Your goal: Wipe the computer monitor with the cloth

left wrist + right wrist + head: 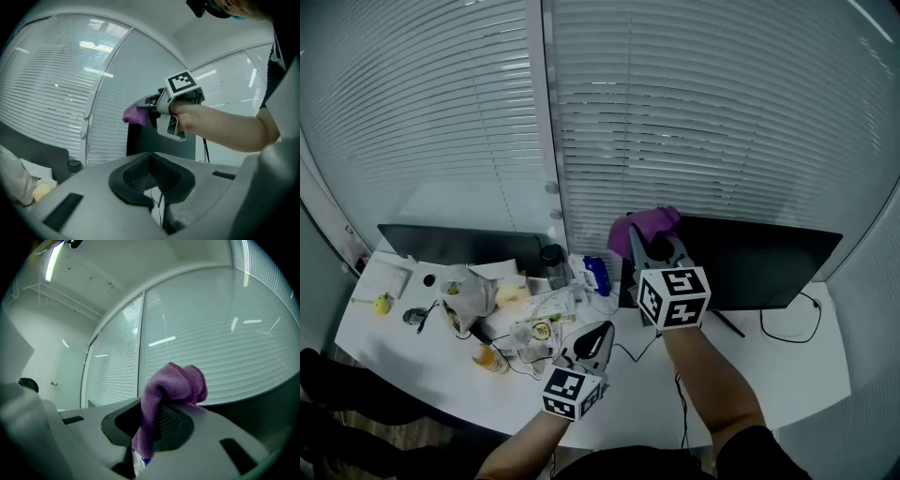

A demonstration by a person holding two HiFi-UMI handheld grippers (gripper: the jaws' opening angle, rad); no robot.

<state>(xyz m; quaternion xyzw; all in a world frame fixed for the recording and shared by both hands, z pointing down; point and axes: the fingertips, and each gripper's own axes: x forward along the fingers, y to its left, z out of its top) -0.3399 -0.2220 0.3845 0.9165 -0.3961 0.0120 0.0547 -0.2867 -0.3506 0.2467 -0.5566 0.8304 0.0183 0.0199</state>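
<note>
Right claw (pixel 149 430) is clamped on the purple cloth (pixel 174 384). The cloth's bunched into a fat lump that sticks out past the tips, with a tail hanging down between the jaws. It's up at the top left corner of the dark monitor (pixel 759 264) on the right side of the tabletop (pixel 797 361), but I can't tell if it's actually touching the screen. Left claw (pixel 594 339) is closed on nothing, hanging low over the tabletop near the clutter. If it were me, I'd get the puffy part of the cloth flat on the screen so the hard tips never touch it. Then long side-to-side passes from the top edge down, light pressure, because that stand looks skinny and the screen could rock back. The spare claw could steady the edge if it wobbles. The cloth looks like soft, fuzzy microfiber, so it should glide fine.
</note>
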